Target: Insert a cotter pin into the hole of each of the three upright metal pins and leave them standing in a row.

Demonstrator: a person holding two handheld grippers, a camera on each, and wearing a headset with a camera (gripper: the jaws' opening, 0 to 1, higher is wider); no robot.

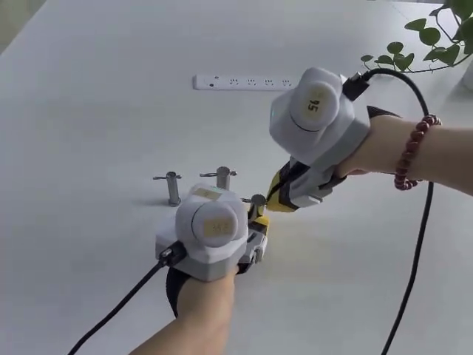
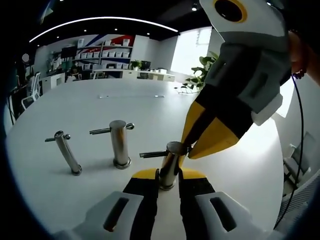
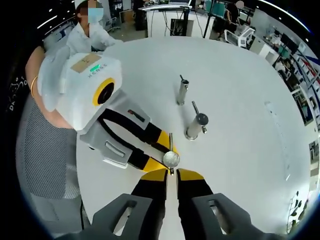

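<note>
3 metal pins (image 1: 173, 188) with 3 cotter pins (image 1: 219, 174) are standing mid-frame; left gripper (image 2: 168, 176) is clamping the rightmost metal pin (image 2: 170, 159), right gripper (image 3: 172, 174) pinching its cotter pin (image 2: 152, 154).

Near pin (image 2: 170, 162) hemmed by left tongs (image 2: 169, 176), right tongs (image 3: 171, 172) — other pins (image 1: 222, 177) beside; table (image 1: 111, 111) beyond open.

Left gripper (image 2: 168, 176), right gripper (image 3: 173, 172) clamped, tips near.
</note>
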